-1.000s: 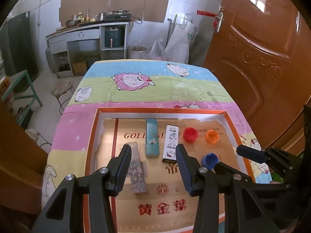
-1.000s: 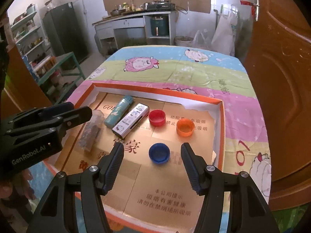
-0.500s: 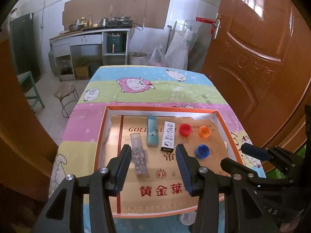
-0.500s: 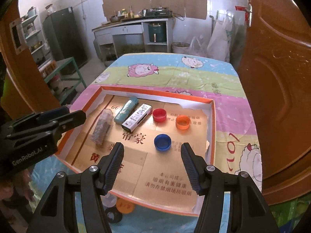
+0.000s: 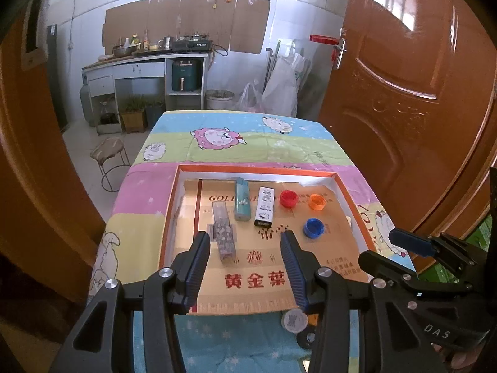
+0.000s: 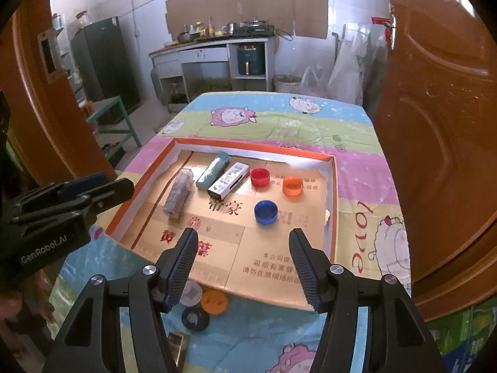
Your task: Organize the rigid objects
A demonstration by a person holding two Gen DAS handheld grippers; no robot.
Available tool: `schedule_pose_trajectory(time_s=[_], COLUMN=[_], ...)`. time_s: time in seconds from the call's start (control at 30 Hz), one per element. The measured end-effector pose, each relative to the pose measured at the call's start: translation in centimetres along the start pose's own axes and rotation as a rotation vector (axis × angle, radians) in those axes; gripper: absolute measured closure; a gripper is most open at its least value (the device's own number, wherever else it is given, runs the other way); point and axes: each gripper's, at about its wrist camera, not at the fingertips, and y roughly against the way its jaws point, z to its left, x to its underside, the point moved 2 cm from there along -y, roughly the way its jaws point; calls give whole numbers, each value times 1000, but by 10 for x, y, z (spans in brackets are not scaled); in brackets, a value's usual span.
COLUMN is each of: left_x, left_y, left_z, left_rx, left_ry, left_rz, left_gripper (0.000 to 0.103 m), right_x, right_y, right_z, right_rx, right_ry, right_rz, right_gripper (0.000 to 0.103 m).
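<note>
An orange-rimmed tray lined with gold card lies on the table. In it lie a patterned clear box, a teal box, a white box, a red cap, an orange cap and a blue cap. My left gripper is open and empty above the tray's near part. My right gripper is open and empty above the tray's near edge.
Three loose round lids lie on the cloth before the tray: white, orange, black. A small brown box lies nearer. A wooden door stands right; a stool is on the floor left.
Both grippers have pulled back and up from the tray, so the whole tray and the loose lids before it have come into view. Both stay open. The objects have not moved.
</note>
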Motion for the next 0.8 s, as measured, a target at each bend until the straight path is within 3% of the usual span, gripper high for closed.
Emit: schedule_pose_trajectory(time_s=[0.8], left_x=[57], left_y=[59], left_z=[-24], left_rx=[17], left_ry=[-47], left_rz=[-41], left_gripper=[56], right_x=[53], right_y=[59], right_z=[15], right_rx=[11], right_ry=[-28], right_rz=[-52], right_gripper=[40])
